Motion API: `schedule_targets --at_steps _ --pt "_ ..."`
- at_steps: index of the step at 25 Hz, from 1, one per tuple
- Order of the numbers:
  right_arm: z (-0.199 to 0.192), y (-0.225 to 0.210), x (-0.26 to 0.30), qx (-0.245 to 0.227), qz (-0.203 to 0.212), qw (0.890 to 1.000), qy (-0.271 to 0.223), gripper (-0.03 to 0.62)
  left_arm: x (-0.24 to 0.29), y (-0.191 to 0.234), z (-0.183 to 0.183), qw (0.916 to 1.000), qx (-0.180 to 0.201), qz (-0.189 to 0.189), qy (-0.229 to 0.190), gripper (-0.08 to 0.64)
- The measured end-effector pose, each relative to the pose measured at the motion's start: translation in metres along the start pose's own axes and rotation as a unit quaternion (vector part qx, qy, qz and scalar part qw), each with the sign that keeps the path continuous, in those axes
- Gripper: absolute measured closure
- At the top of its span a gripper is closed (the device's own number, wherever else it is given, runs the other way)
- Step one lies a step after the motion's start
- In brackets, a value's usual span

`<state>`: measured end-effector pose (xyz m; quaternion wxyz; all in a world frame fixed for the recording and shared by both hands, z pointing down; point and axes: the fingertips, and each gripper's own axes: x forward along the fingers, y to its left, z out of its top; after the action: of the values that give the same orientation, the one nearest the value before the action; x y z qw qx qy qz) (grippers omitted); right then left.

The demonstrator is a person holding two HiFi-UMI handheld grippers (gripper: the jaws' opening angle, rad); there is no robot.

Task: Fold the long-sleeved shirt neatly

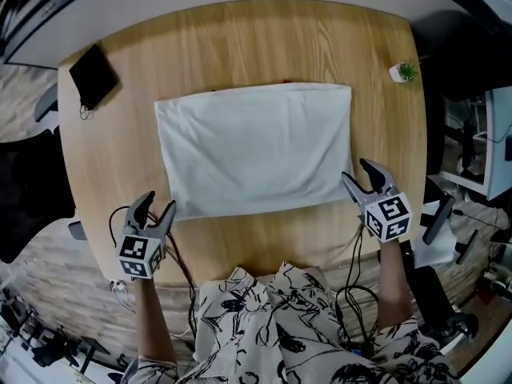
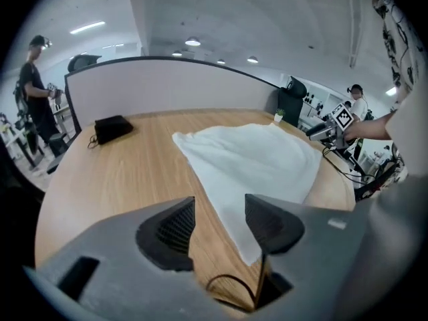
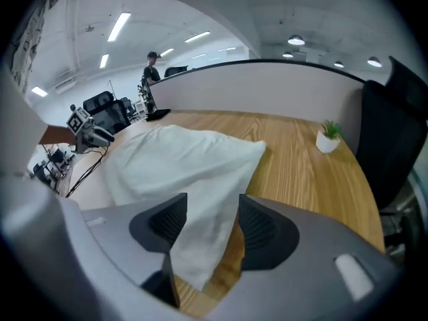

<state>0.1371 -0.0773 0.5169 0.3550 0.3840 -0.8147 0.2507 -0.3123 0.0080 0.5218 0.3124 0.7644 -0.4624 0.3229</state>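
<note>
a pale wooden table (image 1: 240, 46) fills the view in an open office lit by ceiling lights. at its near edge, a person in a black-and-white patterned top (image 1: 272, 326) holds both tools angled downward. the left gripper (image 1: 158, 204) sits just off the near left corner of the shirt (image 1: 256, 146), its jaws apart and gripping nothing. the right gripper (image 1: 358, 174) is beside the near right corner, jaws likewise apart, with the cloth corner in line between them but not pinched. the white shirt lies flat mid-table, folded into a tidy rectangle with faint creases. beyond it are a black pouch (image 1: 94, 74) at far left and a small potted plant (image 1: 404, 71) at far right. a grey partition (image 2: 167, 85) curves along the far edge.
</note>
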Motion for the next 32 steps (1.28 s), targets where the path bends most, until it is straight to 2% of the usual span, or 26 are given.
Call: schedule_targets --at_steps 4,9,10,13,15,18,21,26,27,28,29,30,32 --pt "-0.044 0.005 -0.004 0.03 -0.002 0.999 0.033 0.318 -0.002 -0.015 -0.038 0.9991 -0.029 -0.014 0.028 0.319" --pt "-0.072 0.012 -0.007 0.054 0.009 0.997 0.053 0.324 -0.001 -0.031 -0.058 0.9974 -0.042 -0.039 0.043 0.359" --pt "-0.078 0.012 -0.007 0.052 0.01 0.997 0.06 0.344 -0.001 -0.033 -0.062 0.9971 -0.044 -0.041 0.046 0.393" --pt "-0.089 0.013 -0.007 0.052 0.012 0.996 0.07 0.482 0.0 -0.038 -0.068 0.997 -0.039 -0.042 0.051 0.492" --pt "-0.092 0.015 -0.01 0.051 0.017 0.996 0.07 0.538 -0.001 -0.04 -0.068 0.9969 -0.037 -0.046 0.051 0.529" --pt "-0.094 0.016 -0.015 0.045 0.02 0.997 0.067 0.561 -0.006 -0.038 -0.069 0.9974 -0.039 -0.028 0.054 0.537" --pt "-0.101 0.012 -0.014 0.056 0.028 0.996 0.068 0.561 -0.004 -0.036 -0.076 0.9967 -0.055 -0.015 0.058 0.537" --pt "-0.103 0.013 -0.013 0.014 0.041 0.995 0.086 0.555 -0.004 -0.039 -0.077 0.9972 -0.048 -0.007 0.057 0.527" --pt "-0.102 0.012 -0.014 0.013 0.044 0.995 0.087 0.532 -0.006 -0.039 -0.076 0.9976 -0.041 -0.001 0.056 0.494" --pt "-0.1 0.01 -0.016 0.012 0.045 0.996 0.082 0.487 -0.008 -0.038 -0.074 0.998 -0.035 0.006 0.052 0.428" --pt "-0.094 0.006 -0.02 0.013 0.042 0.997 0.071 0.446 -0.012 -0.037 -0.069 0.9985 -0.033 0.014 0.042 0.392" --pt "-0.085 0.001 -0.025 0.014 0.037 0.998 0.052 0.424 -0.018 -0.035 -0.062 0.9988 -0.036 0.022 0.025 0.39" --pt "-0.058 -0.008 -0.04 0.018 0.029 0.999 0.0 0.422 -0.035 -0.031 -0.044 0.9978 -0.048 0.041 -0.019 0.392"
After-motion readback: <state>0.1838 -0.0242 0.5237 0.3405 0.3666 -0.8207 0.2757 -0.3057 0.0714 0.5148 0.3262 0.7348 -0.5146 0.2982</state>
